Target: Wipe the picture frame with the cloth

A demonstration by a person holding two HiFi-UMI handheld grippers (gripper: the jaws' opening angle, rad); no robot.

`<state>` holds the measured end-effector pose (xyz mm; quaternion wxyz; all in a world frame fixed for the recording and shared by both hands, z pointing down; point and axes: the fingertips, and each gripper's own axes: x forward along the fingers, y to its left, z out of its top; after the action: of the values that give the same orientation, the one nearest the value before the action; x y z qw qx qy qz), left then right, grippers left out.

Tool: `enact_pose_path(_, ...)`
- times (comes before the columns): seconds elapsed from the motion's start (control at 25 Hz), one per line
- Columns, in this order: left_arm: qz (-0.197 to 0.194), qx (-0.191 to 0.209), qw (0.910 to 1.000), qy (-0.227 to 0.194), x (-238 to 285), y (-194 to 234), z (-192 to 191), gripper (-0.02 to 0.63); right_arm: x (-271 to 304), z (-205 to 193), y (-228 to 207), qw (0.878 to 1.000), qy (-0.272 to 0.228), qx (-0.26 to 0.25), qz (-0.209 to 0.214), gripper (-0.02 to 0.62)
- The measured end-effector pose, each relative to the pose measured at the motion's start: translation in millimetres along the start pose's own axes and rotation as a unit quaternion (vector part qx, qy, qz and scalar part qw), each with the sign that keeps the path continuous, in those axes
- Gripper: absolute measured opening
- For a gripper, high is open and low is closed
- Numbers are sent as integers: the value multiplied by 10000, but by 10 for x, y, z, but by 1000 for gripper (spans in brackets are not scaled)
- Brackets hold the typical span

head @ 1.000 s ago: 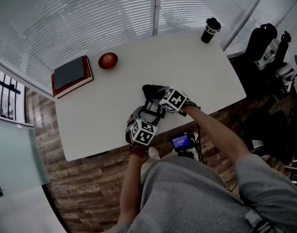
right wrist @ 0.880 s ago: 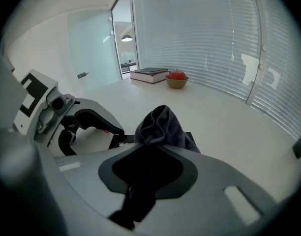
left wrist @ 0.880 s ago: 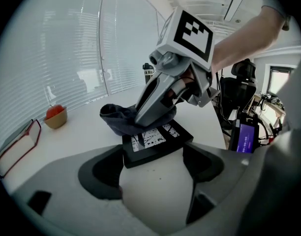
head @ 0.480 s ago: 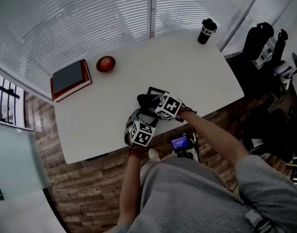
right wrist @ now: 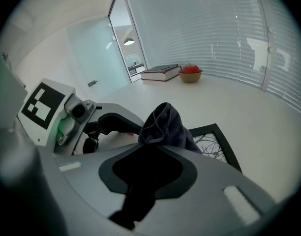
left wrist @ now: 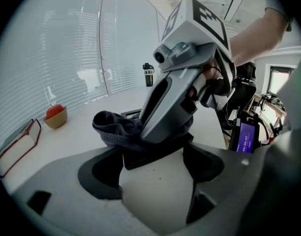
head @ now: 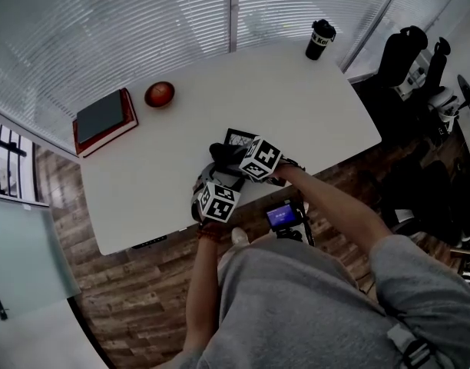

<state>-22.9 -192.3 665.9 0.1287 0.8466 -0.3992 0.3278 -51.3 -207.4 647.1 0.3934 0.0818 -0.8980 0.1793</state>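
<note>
The right gripper (head: 229, 158) pinched the cloth (right wrist: 165, 124) over the picture frame (right wrist: 215, 146). The left gripper (head: 210, 181) clamped the frame's near edge with wide jaws.

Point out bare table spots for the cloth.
Free: the wide middle of the table between bowl and tumbler; the right end past the picture frame; the near-left corner, short of the book. Crowded: near edge centre, around the picture frame and cloth.
</note>
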Motion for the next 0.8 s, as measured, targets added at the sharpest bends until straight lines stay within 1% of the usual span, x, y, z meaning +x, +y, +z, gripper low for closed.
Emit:
enact_pose_path(0.2,0,-7,10000,-3,-18,-34,16,377,-45,0,51,9999,-25,-12,102,79)
enact_pose_path(0.36,10,1,10000,-8,-7,-28,28,376,-58,26,-12,9993,40,-259,-260,103)
enact_pose_path(0.48,14,-1,10000,-6,-1,-21,25,376,-16,19,-31,9971,188,-492,-552,99)
enact_pose_path(0.56,20,1,10000,-12,14,-17,27,376,2,6,-38,9963,276,-563,-590,81)
enact_pose_path(0.68,1,-12,10000,-15,18,-38,28,377,-18,-17,-12,9981,251,-416,-389,70)
enact_pose_path(0.8,-19,-24,10000,21,-3,-81,-21,376,-59,-38,95,9999,48,14,133,69)
